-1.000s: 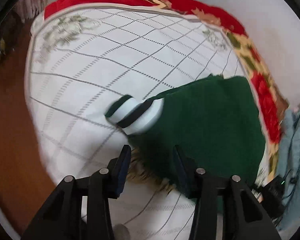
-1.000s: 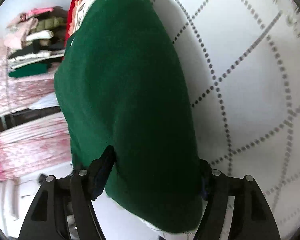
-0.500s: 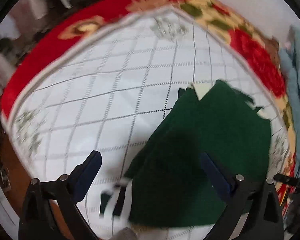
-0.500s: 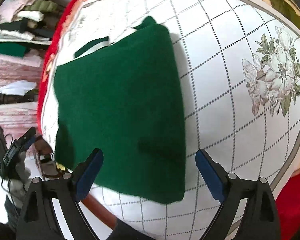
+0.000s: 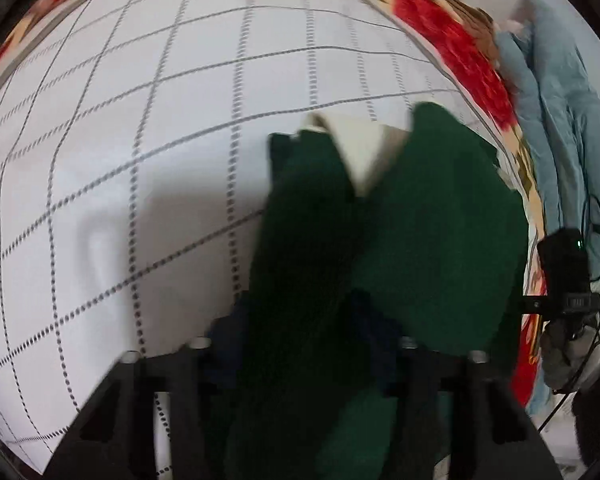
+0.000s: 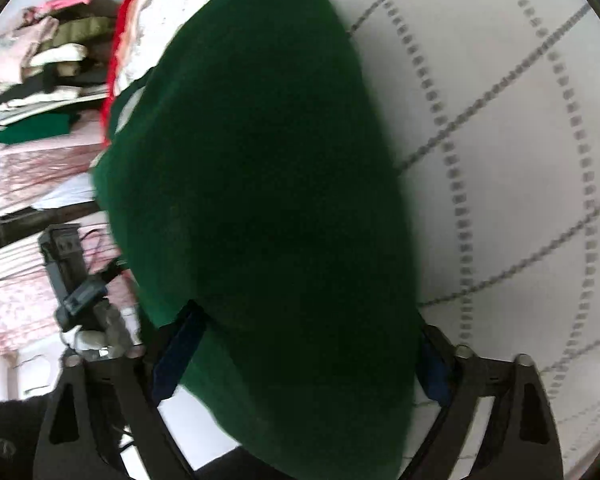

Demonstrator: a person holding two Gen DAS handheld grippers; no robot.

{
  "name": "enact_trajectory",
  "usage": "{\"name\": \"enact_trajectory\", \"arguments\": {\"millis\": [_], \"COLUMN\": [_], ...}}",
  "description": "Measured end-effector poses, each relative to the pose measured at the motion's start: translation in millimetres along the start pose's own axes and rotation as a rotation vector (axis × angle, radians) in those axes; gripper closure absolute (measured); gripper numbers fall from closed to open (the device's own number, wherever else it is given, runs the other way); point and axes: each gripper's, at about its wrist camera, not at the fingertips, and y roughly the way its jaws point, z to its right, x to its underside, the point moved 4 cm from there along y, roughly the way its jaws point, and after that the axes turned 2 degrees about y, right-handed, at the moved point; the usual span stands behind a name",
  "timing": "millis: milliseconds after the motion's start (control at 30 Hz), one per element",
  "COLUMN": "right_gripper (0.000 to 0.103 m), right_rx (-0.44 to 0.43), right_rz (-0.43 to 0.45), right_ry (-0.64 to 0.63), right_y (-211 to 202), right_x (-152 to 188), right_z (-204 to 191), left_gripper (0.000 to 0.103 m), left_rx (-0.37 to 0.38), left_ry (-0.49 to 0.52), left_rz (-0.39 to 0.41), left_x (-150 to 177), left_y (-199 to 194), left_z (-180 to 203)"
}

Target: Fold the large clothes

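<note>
A dark green garment [image 5: 420, 220] lies folded on the white grid-patterned bedspread [image 5: 140, 140], with a cream inner collar part [image 5: 364, 148] showing at its far end. My left gripper [image 5: 300, 340] points steeply down. Its jaws are closing, and a raised fold of the green cloth fills the gap between its pads. In the right wrist view the same garment [image 6: 260, 160] bulges wide between the fingers of my right gripper [image 6: 306, 354]. These jaws stand wide and are closing around the thick fold, whose edge partly hides the right pad.
A red flowered blanket [image 5: 452, 32] borders the bedspread. Light blue cloth [image 5: 556, 100] hangs beyond it, beside a black device with cables [image 5: 564, 268]. The right wrist view shows that device [image 6: 64, 264] off the bed's edge and a shelf of stacked clothes [image 6: 52, 60].
The left gripper let go of the striped cuff, opened wide, swung over the garment and closed on a green fold. The right gripper pulled back, opened wider, then dropped close onto the garment again.
</note>
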Motion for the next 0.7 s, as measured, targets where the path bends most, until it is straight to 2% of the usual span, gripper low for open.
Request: {"name": "enact_trajectory", "arguments": {"millis": [33,100,133,200,267,300,333,400,433,467,600,700], "right_gripper": [0.02,0.028,0.035,0.045,0.048,0.048,0.048,0.043,0.037,0.035,0.026,0.02], "right_rx": [0.003,-0.012,-0.035,-0.108,-0.219,-0.244,-0.232,-0.172,-0.146,-0.142,-0.194,-0.25], "right_rz": [0.002,0.002,0.004,-0.001,-0.022,-0.036,-0.055,-0.054,-0.037,-0.019,0.023,0.055], "right_ry": [0.003,0.009,0.03,0.065,0.092,0.087,0.075,0.056,0.051,0.054,0.038,0.032], "right_y": [2.1,3.4,2.1,-2.3,-5.3,-5.0,-0.2,10.6,13.1,15.1,24.5,29.6], "right_x": [0.6,3.3,5.7,14.1,25.9,30.7,35.9,38.1,36.7,34.5,29.1,23.0], "right_z": [-1.7,-6.1,-7.3,-10.7,-18.0,-21.1,-22.7,-16.6,-12.7,-7.4,-4.9,-9.5], "left_gripper": [0.075,0.082,0.085,0.086,0.086,0.086,0.086,0.084,0.075,0.068,0.055,0.052], "left_rx": [0.001,0.006,0.015,0.04,0.038,0.041,0.041,0.057,0.058,0.059,0.1,0.159], "left_ry": [0.019,0.027,0.024,0.025,0.058,0.061,0.057,0.031,0.028,0.027,0.004,-0.048], "left_rz": [0.004,0.017,0.023,0.047,0.06,0.054,0.049,0.028,0.025,0.016,-0.006,-0.015], "left_x": [-0.3,-1.7,-4.0,-9.7,-13.8,-15.8,-15.0,-17.2,-17.0,-17.7,-18.0,-15.5], "left_y": [-0.9,-7.7,-13.3,-25.4,-32.0,-29.3,-24.7,-9.8,-7.3,-3.1,3.3,2.9], "left_z": [3.5,6.1,5.5,5.8,10.2,8.7,4.7,-4.5,-8.3,-9.8,-22.2,-29.7]}}
